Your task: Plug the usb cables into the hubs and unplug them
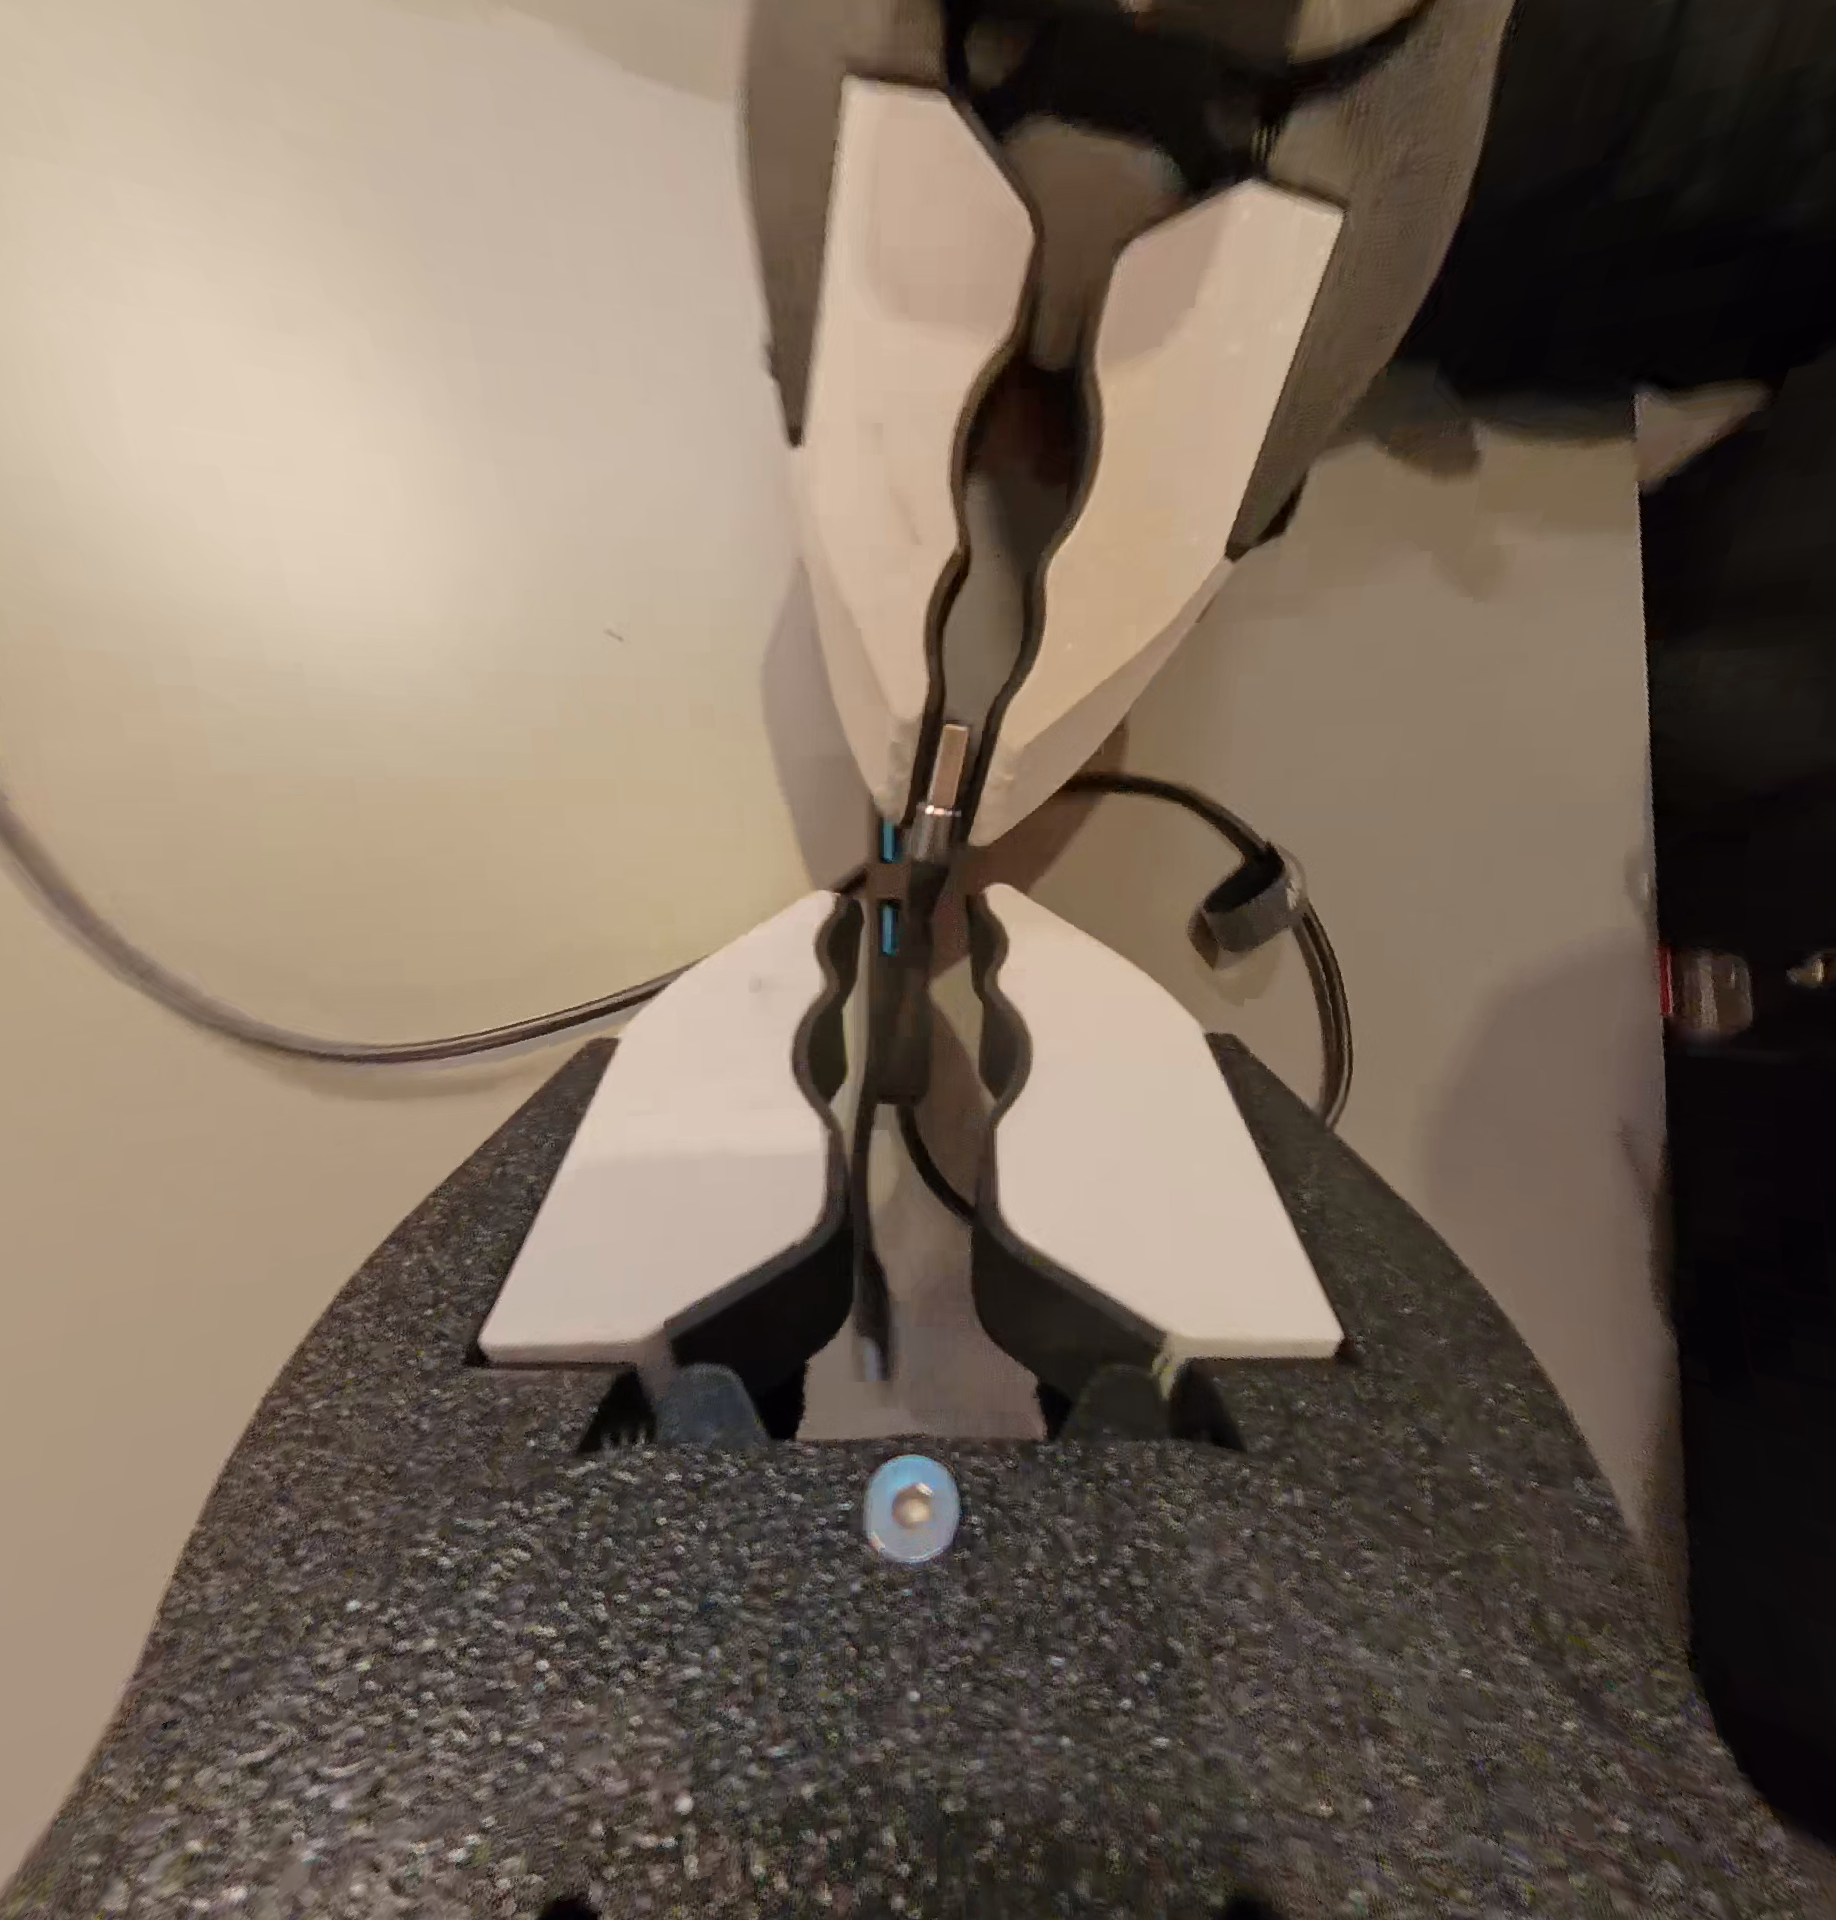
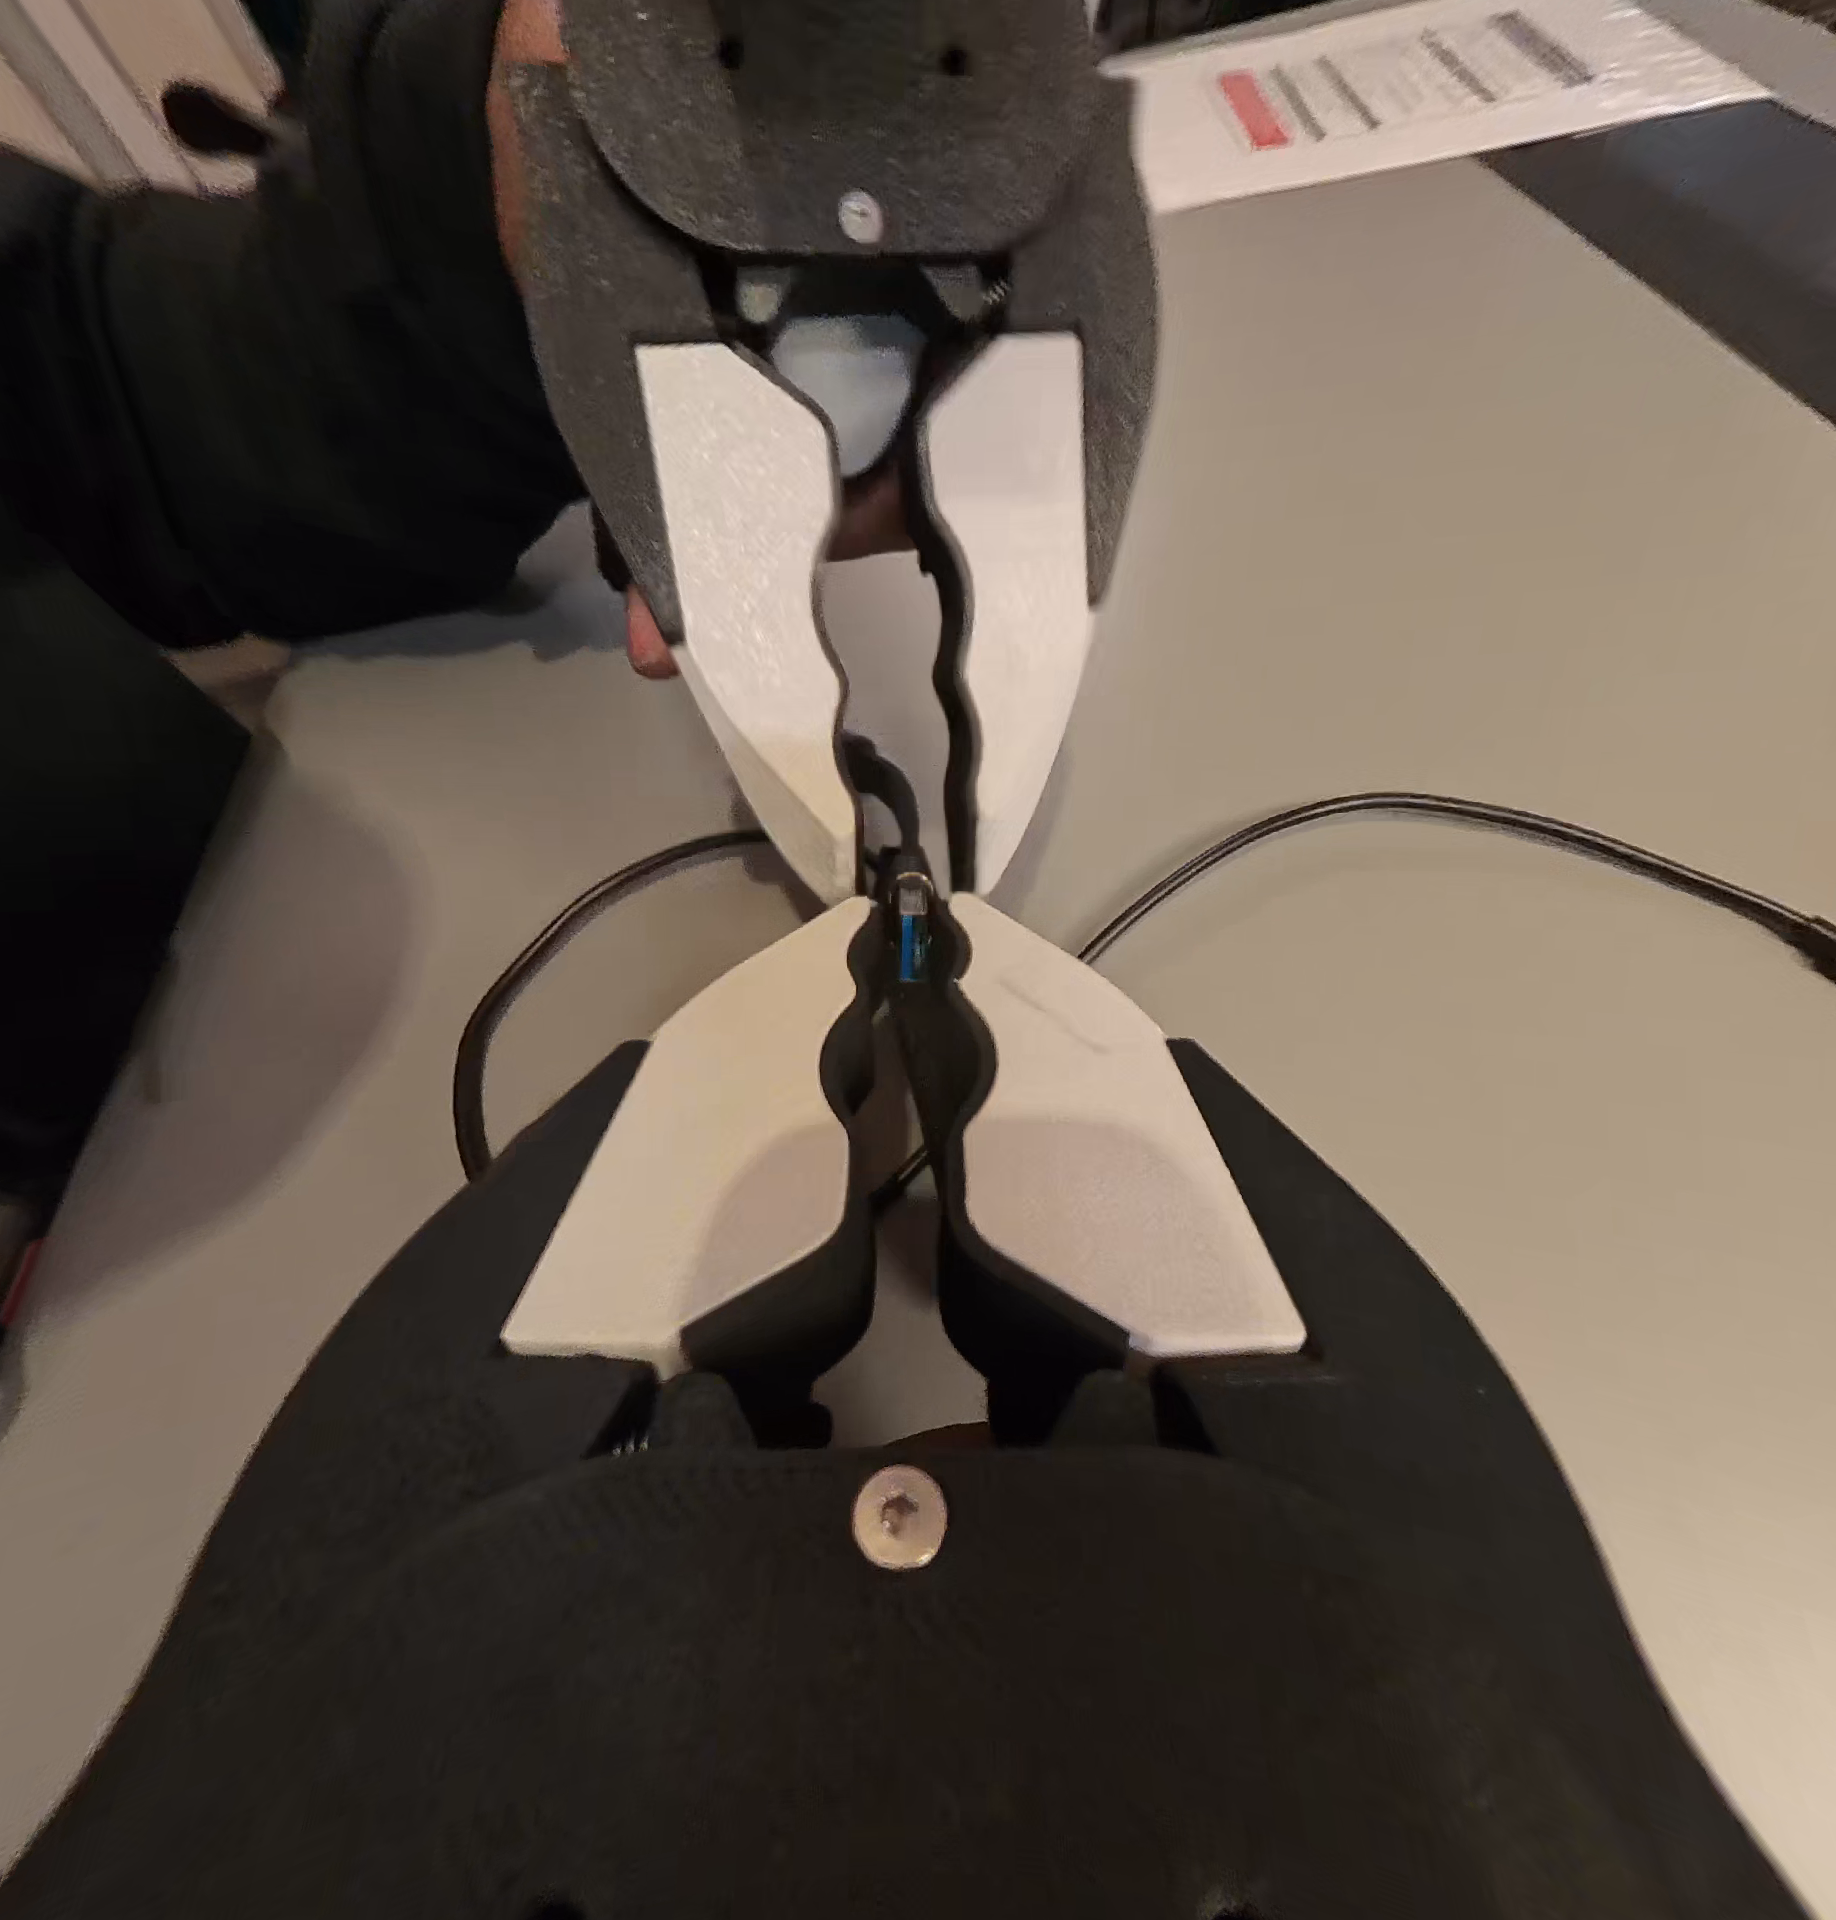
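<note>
Hub (image 1: 898,935), a thin dark bar with blue ports, is clamped edge-on between the tips of the left gripper (image 1: 898,914), nearest the camera in the left wrist view. Just past it, the silver USB plug (image 1: 940,795) is pinched by the right gripper (image 1: 945,769), which comes in from the far side, tip to tip. Plug appears seated in or right at a port; which cannot be confirmed, since the joint is blurred and tiny. For a clean step, both grips should be kept firm, the plug held in line with the port axis, and force applied straight along it, no twisting. In the right wrist view the plug's blue tongue (image 2: 912,940) is seen between the near fingers (image 2: 1059,1049), hub beyond it mostly hidden. Farther out, black cables (image 2: 1413,810) trail on the pale table (image 2: 1413,520); cable ends are cut off by the frame. A printed sheet (image 2: 1413,94) lies at far right.
</note>
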`<state>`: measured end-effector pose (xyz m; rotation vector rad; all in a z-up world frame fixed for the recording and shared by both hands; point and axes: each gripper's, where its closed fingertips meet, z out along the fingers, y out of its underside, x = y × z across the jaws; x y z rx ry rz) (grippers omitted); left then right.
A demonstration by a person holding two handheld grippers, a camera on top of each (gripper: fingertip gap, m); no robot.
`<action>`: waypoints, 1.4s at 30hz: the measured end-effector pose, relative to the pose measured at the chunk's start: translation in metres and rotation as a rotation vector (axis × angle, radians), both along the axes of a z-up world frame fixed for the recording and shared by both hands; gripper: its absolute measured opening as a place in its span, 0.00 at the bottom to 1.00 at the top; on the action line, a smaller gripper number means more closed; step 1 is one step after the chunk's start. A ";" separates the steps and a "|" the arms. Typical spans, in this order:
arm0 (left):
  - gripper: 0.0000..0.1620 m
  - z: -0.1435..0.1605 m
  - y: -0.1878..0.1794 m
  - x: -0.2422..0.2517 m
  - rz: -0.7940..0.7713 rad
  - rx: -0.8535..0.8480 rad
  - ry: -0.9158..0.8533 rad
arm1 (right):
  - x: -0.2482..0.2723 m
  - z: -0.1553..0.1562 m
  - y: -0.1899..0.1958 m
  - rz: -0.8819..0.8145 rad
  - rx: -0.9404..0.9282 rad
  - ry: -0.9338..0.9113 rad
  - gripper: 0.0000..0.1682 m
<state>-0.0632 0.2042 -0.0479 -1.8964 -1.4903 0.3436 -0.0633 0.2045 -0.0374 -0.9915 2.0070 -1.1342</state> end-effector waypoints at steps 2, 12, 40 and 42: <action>0.15 0.023 -0.012 -0.003 0.119 0.023 0.118 | -0.008 0.007 -0.006 -0.043 0.003 -0.057 0.04; 0.13 0.041 0.008 -0.012 0.275 0.506 0.328 | -0.031 0.059 -0.027 -0.213 -0.037 -0.468 0.04; 0.03 0.074 -0.032 -0.015 0.408 0.620 0.735 | -0.015 0.044 -0.024 -0.161 0.102 -0.546 0.08; 0.02 0.074 -0.032 -0.015 0.403 0.606 0.729 | -0.017 0.045 -0.024 -0.162 0.095 -0.540 0.09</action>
